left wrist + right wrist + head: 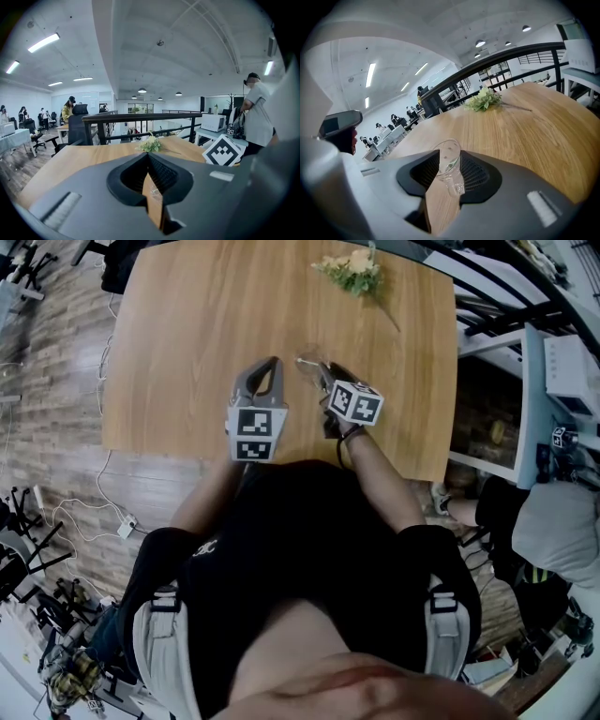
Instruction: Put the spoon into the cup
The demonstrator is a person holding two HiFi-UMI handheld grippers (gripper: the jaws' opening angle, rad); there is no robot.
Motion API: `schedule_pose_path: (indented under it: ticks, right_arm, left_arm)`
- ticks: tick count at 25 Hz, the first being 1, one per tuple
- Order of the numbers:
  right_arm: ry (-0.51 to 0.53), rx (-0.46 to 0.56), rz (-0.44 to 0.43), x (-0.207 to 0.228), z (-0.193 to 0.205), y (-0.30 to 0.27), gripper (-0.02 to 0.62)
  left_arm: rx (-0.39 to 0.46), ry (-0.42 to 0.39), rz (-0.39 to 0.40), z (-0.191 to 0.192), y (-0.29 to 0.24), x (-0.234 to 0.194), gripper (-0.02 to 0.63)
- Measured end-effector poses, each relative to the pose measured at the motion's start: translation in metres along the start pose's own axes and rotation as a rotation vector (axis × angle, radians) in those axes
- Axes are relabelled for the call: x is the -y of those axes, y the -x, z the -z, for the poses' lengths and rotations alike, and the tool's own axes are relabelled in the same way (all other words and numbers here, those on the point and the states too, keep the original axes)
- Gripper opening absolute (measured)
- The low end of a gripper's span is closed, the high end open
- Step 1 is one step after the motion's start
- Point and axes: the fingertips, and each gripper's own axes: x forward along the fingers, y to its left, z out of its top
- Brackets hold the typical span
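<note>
Light wooden table (187, 334), rounded corners, seen from above. The wearer in a black top stands at its near edge, both tools held out over the near middle of the tabletop, side by side.

Right gripper (446, 154): jaws set wide. A clear, thin-walled plastic cup (450, 168) sits in the gap between them. The cup is tilted, rim towards the far side, base back towards the tool. Its walls lie right beside both ribbed pads; no squeeze shows on them. From the head view the cup lies just beyond the right tool's tips, over the tabletop.

Left gripper (148, 157): jaws narrow, tips meeting, only a thin wedge of table showing behind them. Nothing clearly held. It lies just left of the right tool, whose black-and-white marker cube (224, 151) shows at its right.

Small bunch of pale yellow flowers with green leaves (352, 273) lies at the far right of the table, well apart from both tools.

Beyond the far edge, a black metal railing (140, 119). A person in a white top (258, 117) stands off to the right.
</note>
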Motion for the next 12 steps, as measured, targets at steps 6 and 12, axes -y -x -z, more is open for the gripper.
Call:
schedule_pose_path:
  ticks: [6, 12]
  right_arm:
    - [0.038, 0.004, 0.036, 0.009, -0.002, 0.007, 0.144]
    - [0.149, 0.053, 0.079, 0.005, -0.013, 0.027, 0.036]
  left_arm:
    - [0.001, -0.002, 0.013, 0.003, -0.002, 0.006, 0.012]
    - [0.012, -0.006, 0.025, -0.001, -0.003, 0.010, 0.012]
